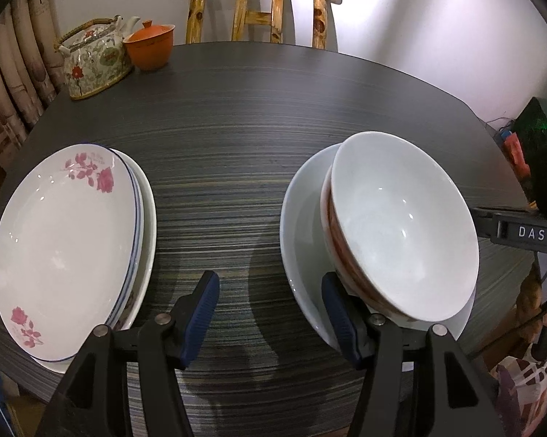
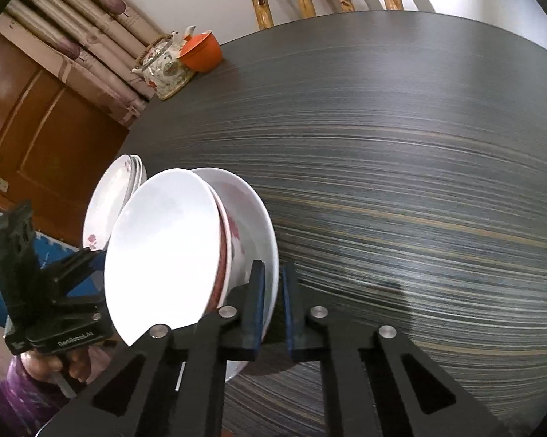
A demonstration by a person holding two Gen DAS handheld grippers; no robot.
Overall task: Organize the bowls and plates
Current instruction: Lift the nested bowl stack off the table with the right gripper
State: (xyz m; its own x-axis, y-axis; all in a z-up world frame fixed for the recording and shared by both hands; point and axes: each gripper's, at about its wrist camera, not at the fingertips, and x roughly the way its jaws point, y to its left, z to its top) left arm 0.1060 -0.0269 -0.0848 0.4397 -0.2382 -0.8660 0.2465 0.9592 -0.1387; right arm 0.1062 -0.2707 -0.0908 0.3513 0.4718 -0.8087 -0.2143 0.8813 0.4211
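A stack of plates (image 1: 69, 247), the top one white with pink roses, sits at the table's left front. A stack of bowls (image 1: 401, 225), a white bowl on a red-patterned one in a wider white bowl (image 1: 302, 225), sits at the right front. My left gripper (image 1: 270, 309) is open and empty over the bare table between the two stacks. My right gripper (image 2: 271, 291) has its jaws narrowly apart around the rim of the wide white bowl (image 2: 262, 218). The plates (image 2: 109, 200) show behind the bowls.
A floral teapot (image 1: 95, 58) and an orange lidded cup (image 1: 151, 42) stand at the table's far left. A wooden chair (image 1: 259, 11) stands behind the dark striped table (image 1: 273, 109). A door (image 2: 36, 109) and curtains are at the left.
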